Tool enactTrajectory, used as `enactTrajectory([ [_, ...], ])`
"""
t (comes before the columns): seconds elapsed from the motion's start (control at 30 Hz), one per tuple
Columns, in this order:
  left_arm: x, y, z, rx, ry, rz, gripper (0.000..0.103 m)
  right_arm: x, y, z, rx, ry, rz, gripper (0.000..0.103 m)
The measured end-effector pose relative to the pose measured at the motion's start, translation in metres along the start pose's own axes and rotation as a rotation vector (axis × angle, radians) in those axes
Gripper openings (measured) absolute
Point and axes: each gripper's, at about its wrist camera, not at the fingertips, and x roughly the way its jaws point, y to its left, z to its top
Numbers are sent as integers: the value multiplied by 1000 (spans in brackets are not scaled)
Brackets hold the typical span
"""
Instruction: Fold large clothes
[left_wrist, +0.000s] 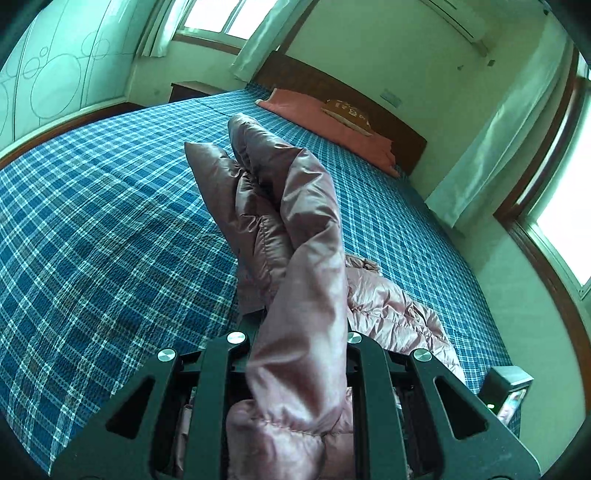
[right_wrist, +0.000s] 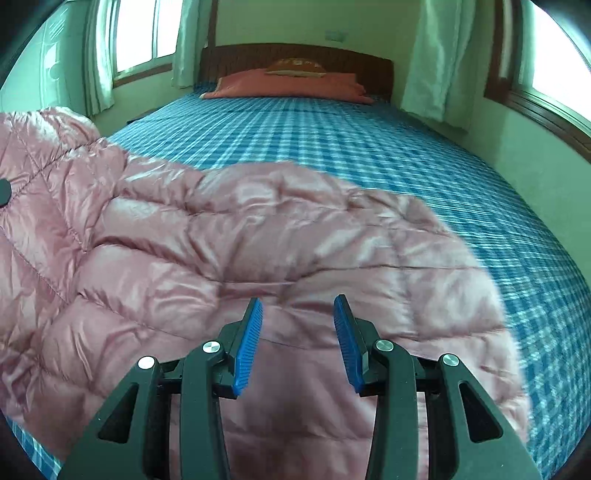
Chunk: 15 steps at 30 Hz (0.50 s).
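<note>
The bed (right_wrist: 369, 155) fills most of both views, covered by a blue plaid sheet that runs up to a dark wooden headboard (right_wrist: 295, 55) at 12 o'clock in the right wrist view. A flat red pillow (right_wrist: 288, 86) lies against the headboard with a smaller brown patterned cushion (right_wrist: 295, 67) on top of it. Pale green curtains (right_wrist: 432, 55) hang at windows on both sides of the bed head.

The pink quilted down jacket (right_wrist: 221, 251) is the next biggest thing. In the right wrist view it lies spread on the near part of the bed, reaching from 9 o'clock across the middle to about 4 o'clock, its shiny stitched panels puffed and creased; its far edge is blurred. In the left wrist view a sleeve-like length of the same jacket (left_wrist: 295, 229) rises out of the hand-held gripper toward 12 o'clock, off the sheet, while the rest of the garment lies bunched on the bed at 4 o'clock.

The left hand-held gripper (left_wrist: 299, 354) is clenched on that raised fold of jacket; the fabric fills the gap between its black fingers and hides the pads.

The right hand-held gripper (right_wrist: 298, 343) is released, its two blue ribbed pads (right_wrist: 248, 347) standing apart at 6 o'clock just above the jacket's lower panel, with nothing pinched between them.
</note>
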Motion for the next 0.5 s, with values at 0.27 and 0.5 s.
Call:
enactTrajectory([
  [0.27,-1,-39,-9,74,6,-6,17,-15,-74,-14,86,10,-71,41],
  [0.5,15,-71,-27,133,33,-1,17,-4,-113,-30,119,61,-85,41],
])
